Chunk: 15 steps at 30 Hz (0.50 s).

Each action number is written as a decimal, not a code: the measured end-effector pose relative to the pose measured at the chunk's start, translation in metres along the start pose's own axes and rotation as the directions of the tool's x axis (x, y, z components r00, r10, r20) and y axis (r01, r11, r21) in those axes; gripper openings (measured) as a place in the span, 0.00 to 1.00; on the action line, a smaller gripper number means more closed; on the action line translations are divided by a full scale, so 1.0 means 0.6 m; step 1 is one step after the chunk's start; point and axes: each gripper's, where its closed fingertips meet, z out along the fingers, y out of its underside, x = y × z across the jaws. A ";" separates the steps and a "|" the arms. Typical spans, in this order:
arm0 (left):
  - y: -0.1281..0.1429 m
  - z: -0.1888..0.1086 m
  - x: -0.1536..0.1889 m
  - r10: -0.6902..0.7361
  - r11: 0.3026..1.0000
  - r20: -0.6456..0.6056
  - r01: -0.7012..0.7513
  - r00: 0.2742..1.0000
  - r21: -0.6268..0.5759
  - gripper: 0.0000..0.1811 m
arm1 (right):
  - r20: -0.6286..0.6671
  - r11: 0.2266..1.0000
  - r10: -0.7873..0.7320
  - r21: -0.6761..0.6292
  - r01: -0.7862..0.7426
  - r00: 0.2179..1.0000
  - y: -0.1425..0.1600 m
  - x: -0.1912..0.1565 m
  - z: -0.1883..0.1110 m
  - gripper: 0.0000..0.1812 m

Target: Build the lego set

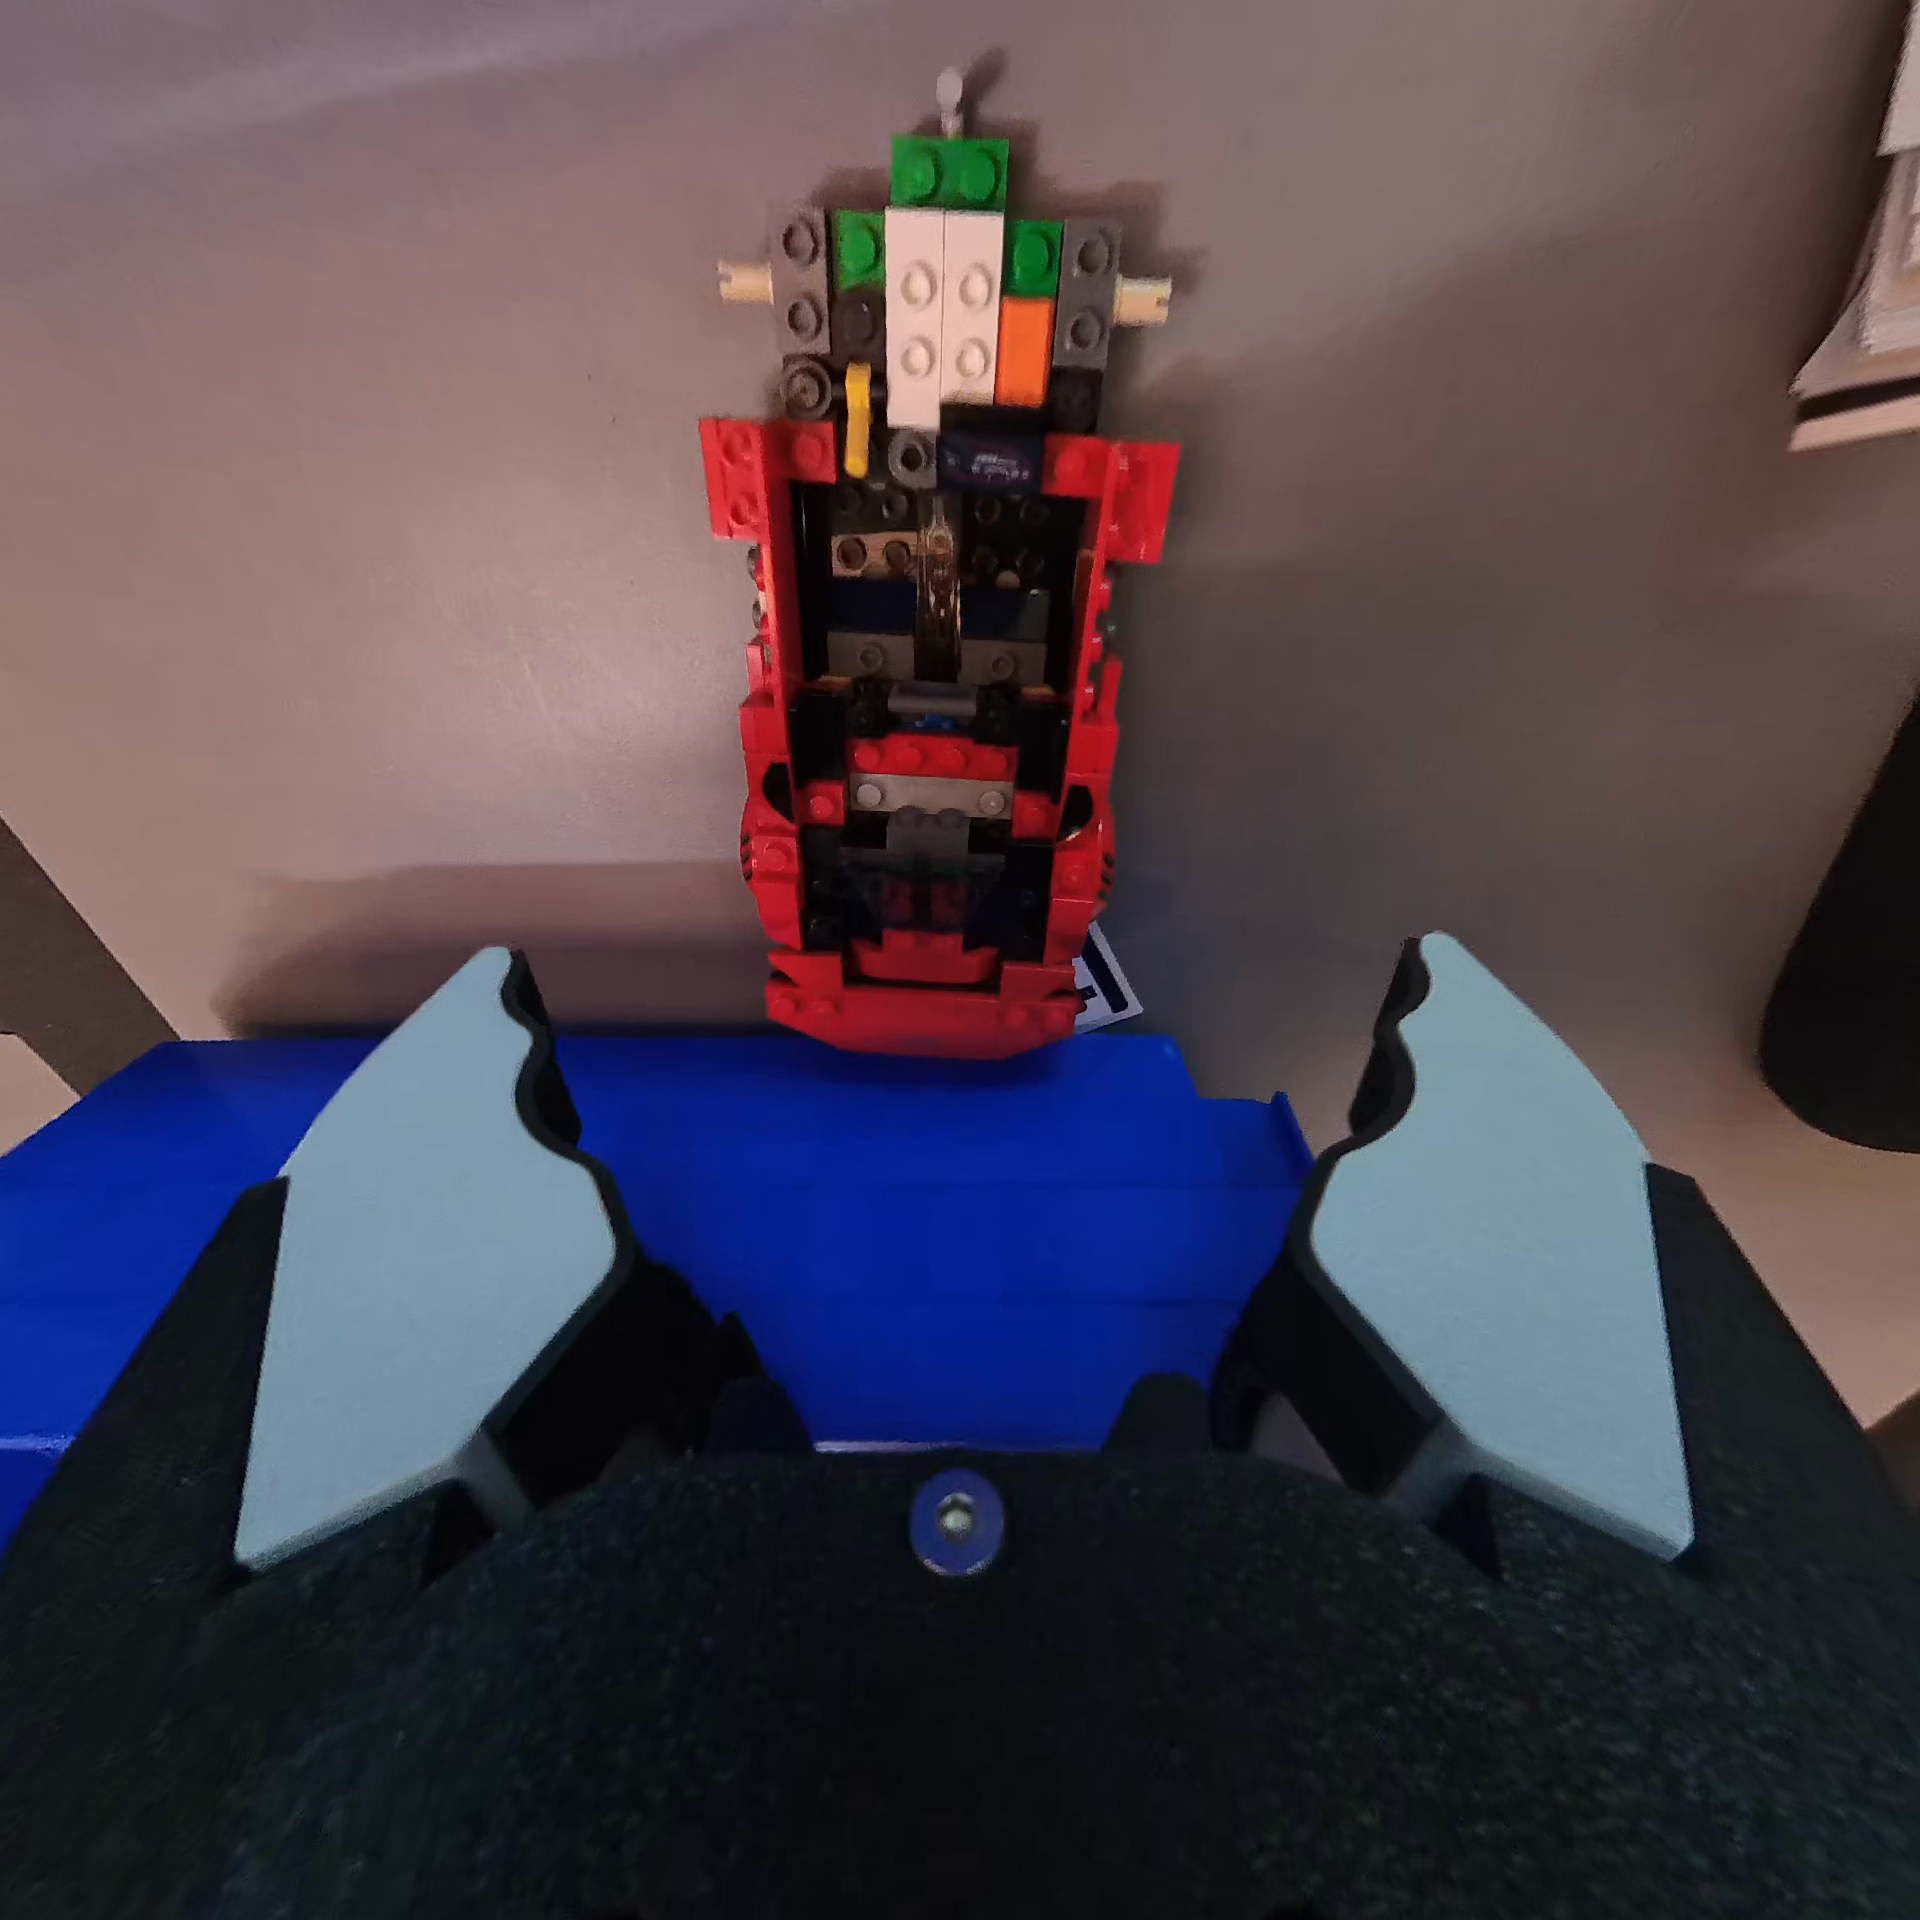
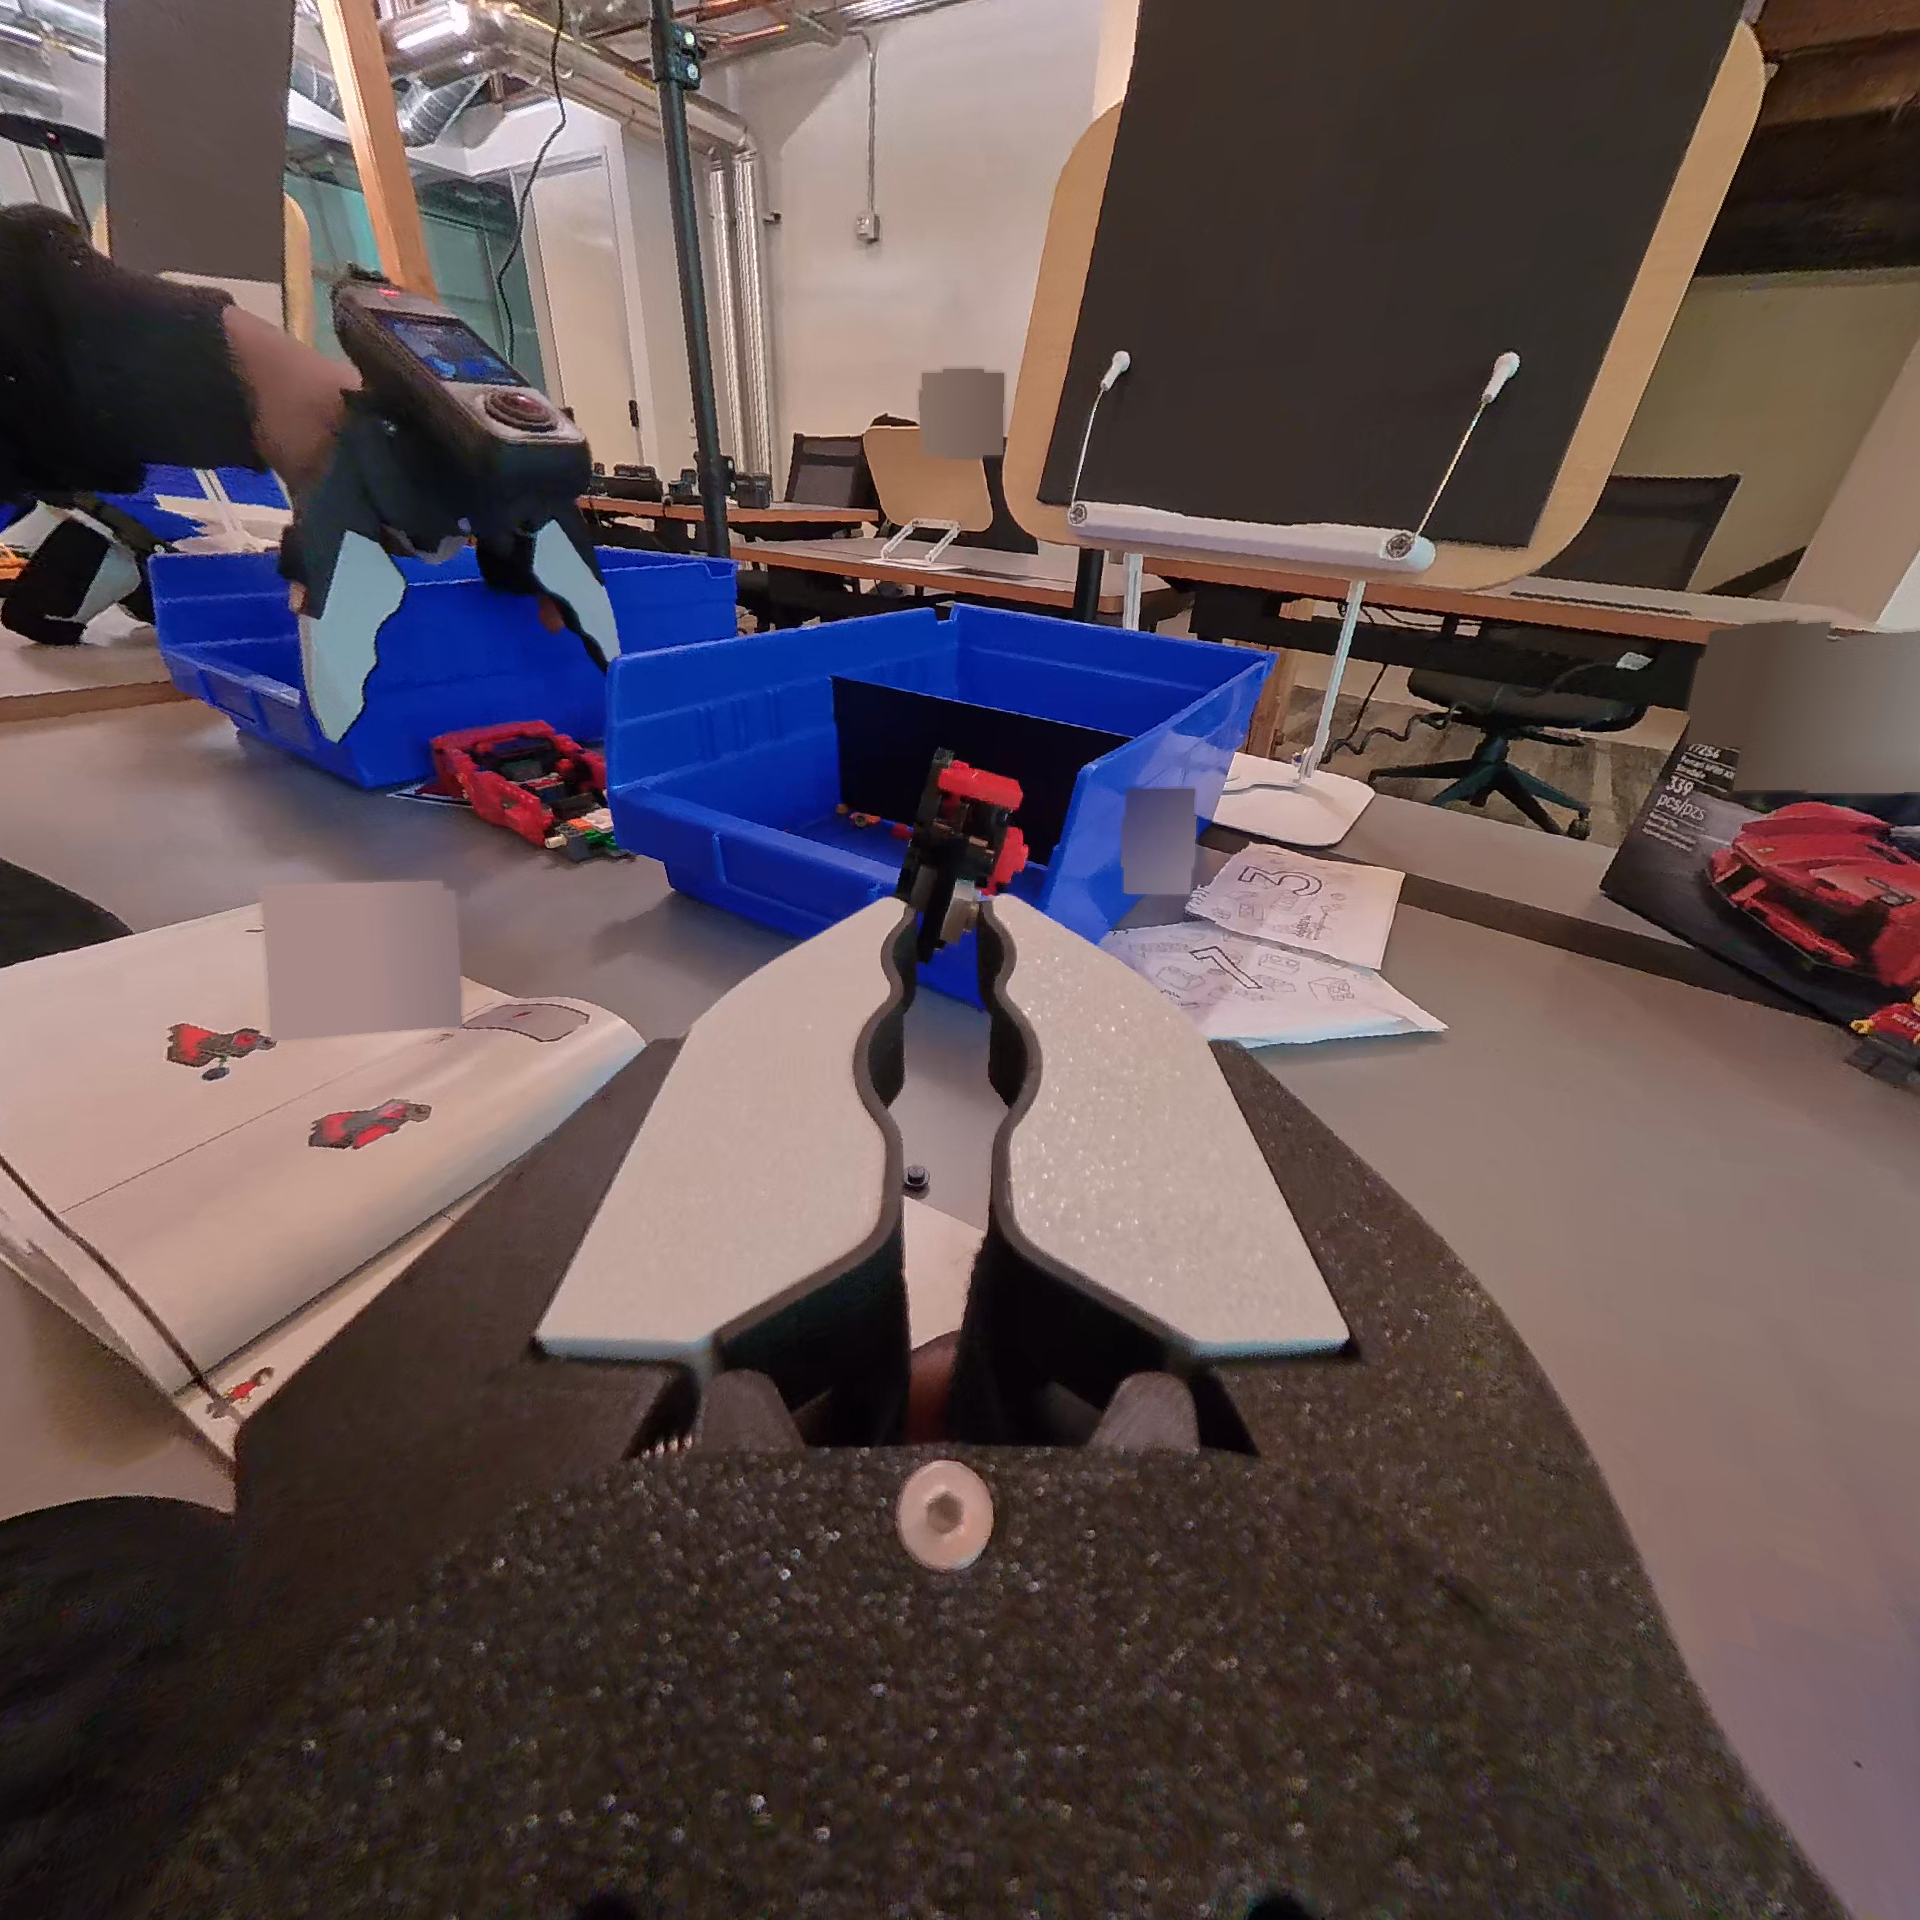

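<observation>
The partly built red lego car [image 1: 925,665] lies on the grey table, seen from above in the left wrist view, with green, white and orange bricks at its far end. My left gripper [image 1: 961,997] hovers above it, open and empty, over the rim of a blue bin [image 1: 914,1226]. In the right wrist view the car [image 2: 520,779] lies between two blue bins, with the left gripper [image 2: 468,665] above it. My right gripper [image 2: 943,920] is shut on a small red and black lego sub-assembly [image 2: 961,831], held up in front of the nearer blue bin [image 2: 769,769].
An open instruction booklet [image 2: 260,1122] lies at the left. Paper bags [image 2: 1278,956] lie right of the near bin. The lego box [image 2: 1787,894] stands at the right. A book stand [image 2: 1351,312] rises behind. A second blue bin [image 2: 436,665] sits at the back left. The gap from one gripper's tips to the other's is roughly 40 centimeters.
</observation>
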 end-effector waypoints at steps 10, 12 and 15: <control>-0.029 -0.014 0.015 -0.001 0.999 -0.045 0.003 0.999 0.051 0.80 | 0.003 1.000 -0.004 0.010 0.004 1.000 -0.004 -0.002 -0.002 0.06; -0.034 -0.004 0.019 0.000 0.999 -0.047 0.002 0.999 0.045 0.80 | 0.000 1.000 -0.007 0.010 0.007 1.000 -0.004 -0.001 -0.002 0.06; -0.031 0.014 0.014 -0.011 1.000 -0.013 0.011 1.000 -0.013 0.80 | 0.000 1.000 -0.006 0.011 0.006 1.000 -0.004 -0.001 -0.003 0.06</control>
